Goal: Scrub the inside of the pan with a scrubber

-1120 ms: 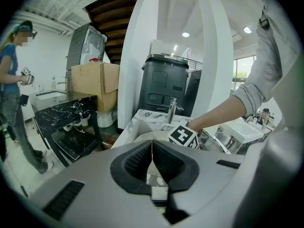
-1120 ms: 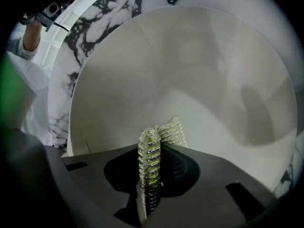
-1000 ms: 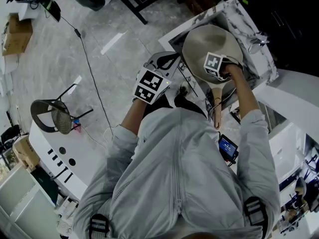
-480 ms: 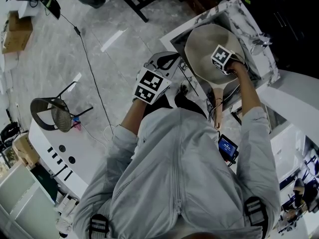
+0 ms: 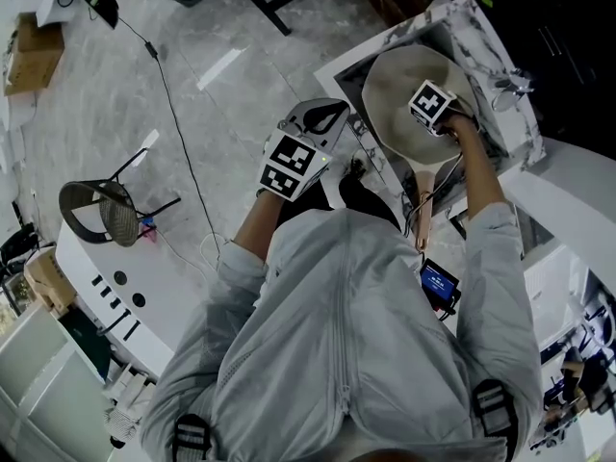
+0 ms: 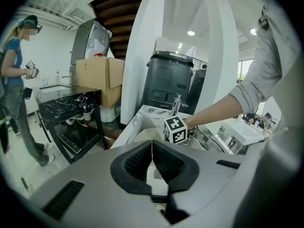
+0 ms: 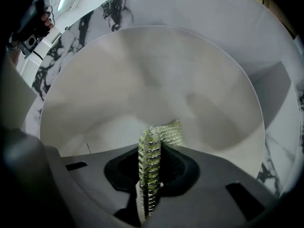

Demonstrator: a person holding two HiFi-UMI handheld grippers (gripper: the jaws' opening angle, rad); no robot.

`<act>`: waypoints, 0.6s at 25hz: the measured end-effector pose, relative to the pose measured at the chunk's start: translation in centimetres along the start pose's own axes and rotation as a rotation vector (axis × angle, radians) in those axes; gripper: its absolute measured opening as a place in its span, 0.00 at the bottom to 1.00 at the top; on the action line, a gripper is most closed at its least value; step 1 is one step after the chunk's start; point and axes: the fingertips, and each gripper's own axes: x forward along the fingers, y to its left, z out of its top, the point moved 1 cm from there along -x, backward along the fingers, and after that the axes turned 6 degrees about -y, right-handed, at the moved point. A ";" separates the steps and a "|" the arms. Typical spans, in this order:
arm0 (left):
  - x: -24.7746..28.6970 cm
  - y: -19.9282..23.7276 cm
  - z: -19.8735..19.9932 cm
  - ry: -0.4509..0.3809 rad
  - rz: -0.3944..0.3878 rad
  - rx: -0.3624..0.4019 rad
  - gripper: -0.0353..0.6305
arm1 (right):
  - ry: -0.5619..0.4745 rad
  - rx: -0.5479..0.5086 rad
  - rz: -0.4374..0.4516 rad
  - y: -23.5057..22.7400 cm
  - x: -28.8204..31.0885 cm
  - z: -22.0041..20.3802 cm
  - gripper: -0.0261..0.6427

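A beige pan (image 5: pixel 395 114) with a wooden handle (image 5: pixel 422 205) lies in the marble-rimmed sink (image 5: pixel 486 41). My right gripper (image 5: pixel 432 106) is down inside the pan, shut on a green-silver mesh scrubber (image 7: pixel 151 160). The scrubber's tip rests against the pan's pale inner floor (image 7: pixel 142 80). My left gripper (image 5: pixel 316 123) hangs off the sink's left side, away from the pan. In the left gripper view it (image 6: pixel 152 145) is shut with nothing between its jaws, and the pan's rim (image 6: pixel 142 134) shows just beyond it.
A faucet (image 5: pixel 505 85) stands at the sink's right rim. A chair (image 5: pixel 101 215) and a cable lie on the floor to the left. In the left gripper view another person (image 6: pixel 14 80), a cardboard box (image 6: pixel 99 80) and a black bin (image 6: pixel 171 87) stand behind.
My right gripper has slid the scrubber across the pan, toward the faucet side and farther from the person's body. The left gripper has stayed put.
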 end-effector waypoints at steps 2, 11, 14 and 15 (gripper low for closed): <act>0.1 0.3 -0.3 0.012 -0.003 -0.007 0.09 | -0.021 0.005 0.009 0.3 0.0 0.8 0.16; 1.1 2.6 0.2 0.023 -0.027 -0.029 0.09 | -0.119 0.136 0.157 3.0 0.1 3.8 0.16; 1.0 4.2 0.1 0.035 -0.030 -0.034 0.09 | -0.149 0.168 0.188 4.2 0.4 5.3 0.16; 1.0 4.8 0.4 0.034 -0.033 -0.031 0.09 | -0.157 0.176 0.191 4.5 0.4 5.8 0.16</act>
